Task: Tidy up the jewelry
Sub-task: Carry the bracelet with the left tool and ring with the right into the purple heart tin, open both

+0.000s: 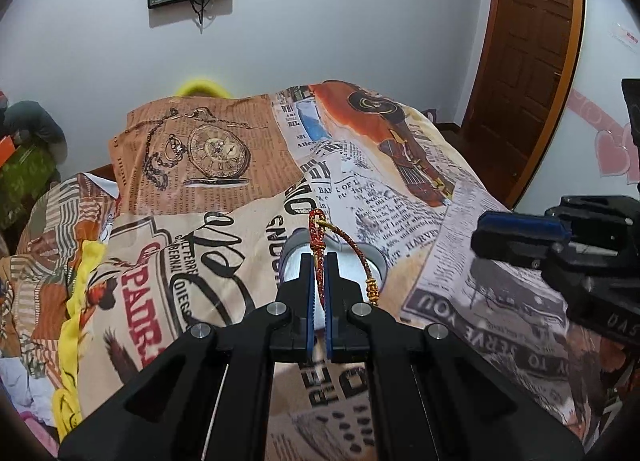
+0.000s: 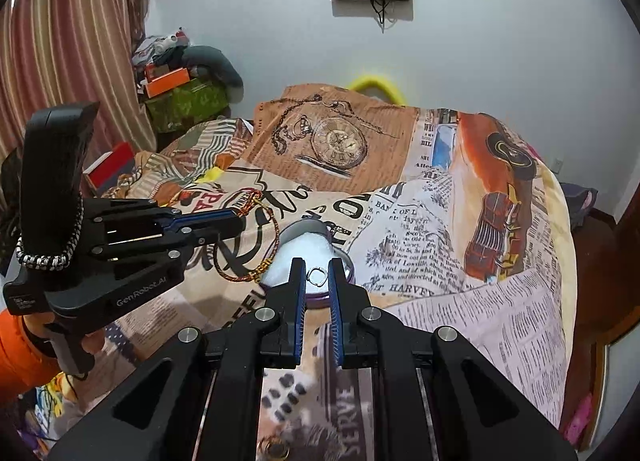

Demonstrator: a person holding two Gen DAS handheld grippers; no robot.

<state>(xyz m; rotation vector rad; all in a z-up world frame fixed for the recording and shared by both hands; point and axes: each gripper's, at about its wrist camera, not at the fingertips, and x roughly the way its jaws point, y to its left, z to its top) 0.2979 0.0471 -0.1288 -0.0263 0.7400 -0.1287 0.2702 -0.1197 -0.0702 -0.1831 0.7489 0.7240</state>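
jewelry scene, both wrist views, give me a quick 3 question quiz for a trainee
1. True or false: the left tool is shut on the red and gold cord bracelet.
2. Multiple choice: what sits between the fingertips of the right tool?
A. a small silver ring
B. a pocket watch
C. a yellow bangle
3. Fill in: right behind both tools sits a round dish with a ______ lining.

Key
1. true
2. A
3. white
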